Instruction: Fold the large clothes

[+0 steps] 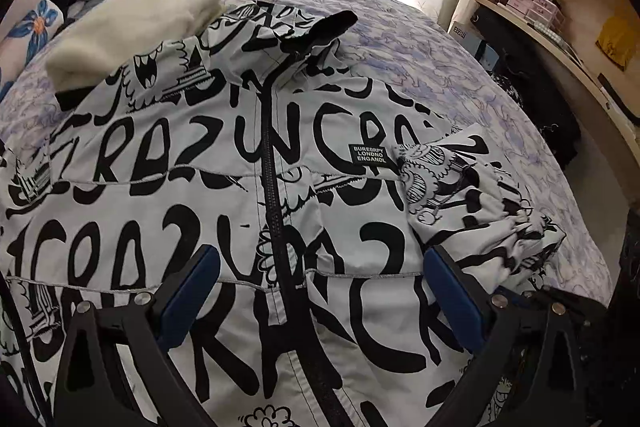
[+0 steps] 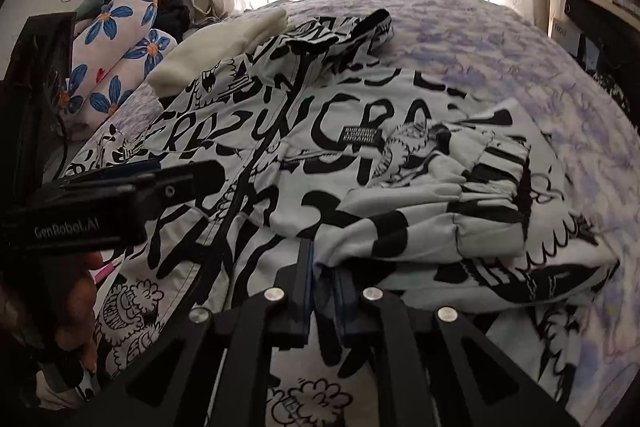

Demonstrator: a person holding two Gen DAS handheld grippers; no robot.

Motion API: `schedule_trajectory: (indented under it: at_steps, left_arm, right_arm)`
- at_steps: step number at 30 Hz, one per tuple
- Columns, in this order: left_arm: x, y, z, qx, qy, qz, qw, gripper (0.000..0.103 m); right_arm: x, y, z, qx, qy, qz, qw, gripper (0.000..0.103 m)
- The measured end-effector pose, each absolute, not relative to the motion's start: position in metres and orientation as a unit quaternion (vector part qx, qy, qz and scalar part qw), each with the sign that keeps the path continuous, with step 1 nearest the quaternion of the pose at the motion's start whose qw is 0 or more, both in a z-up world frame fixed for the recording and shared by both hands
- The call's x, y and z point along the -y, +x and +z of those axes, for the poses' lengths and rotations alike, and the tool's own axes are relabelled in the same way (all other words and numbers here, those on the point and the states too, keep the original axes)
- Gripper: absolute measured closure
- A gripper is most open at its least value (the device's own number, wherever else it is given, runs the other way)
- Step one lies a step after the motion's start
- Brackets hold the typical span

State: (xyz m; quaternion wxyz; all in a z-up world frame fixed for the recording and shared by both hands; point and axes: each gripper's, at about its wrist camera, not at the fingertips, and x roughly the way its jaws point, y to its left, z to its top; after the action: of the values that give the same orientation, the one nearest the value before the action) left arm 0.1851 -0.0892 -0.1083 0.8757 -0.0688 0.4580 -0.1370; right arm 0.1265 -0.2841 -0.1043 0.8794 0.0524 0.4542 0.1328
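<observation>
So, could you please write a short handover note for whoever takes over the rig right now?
Left gripper: open, over the jacket's zipper, holding nothing.
Right gripper: shut on the right sleeve, which is folded in across the front.
The jacket lies zipped, front up, on the bed; a cream garment sits by its collar.
Done: right sleeve brought in.
Left: release it, fold the other sleeve, then fold the body.
</observation>
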Motion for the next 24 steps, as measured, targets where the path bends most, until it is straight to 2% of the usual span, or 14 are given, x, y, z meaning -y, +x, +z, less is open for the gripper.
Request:
schedule_trajectory:
  at_steps: [7,14,23,24]
  left_arm:
    - [0.116,0.176,-0.11,-0.457,-0.035,-0.183,0.87,0.002]
    - [0.171,0.158,-0.104,-0.442,0.043,-0.243,0.863,0.002]
    - [0.236,0.163,-0.128,-0.451,0.129,-0.254,0.846,0.002]
    - [0.24,0.166,-0.13,-0.45,0.135,-0.25,0.847,0.007]
  right_arm:
    - [0.307,0.099,-0.101,-0.459,0.144,0.12,0.868,0.091]
    - [0.332,0.066,-0.093,-0.432,0.175,0.06,0.883,0.091]
    - [0.364,0.05,-0.099,-0.422,0.225,0.035,0.878,0.091]
    - [0.366,0.05,-0.099,-0.423,0.228,0.033,0.876,0.091]
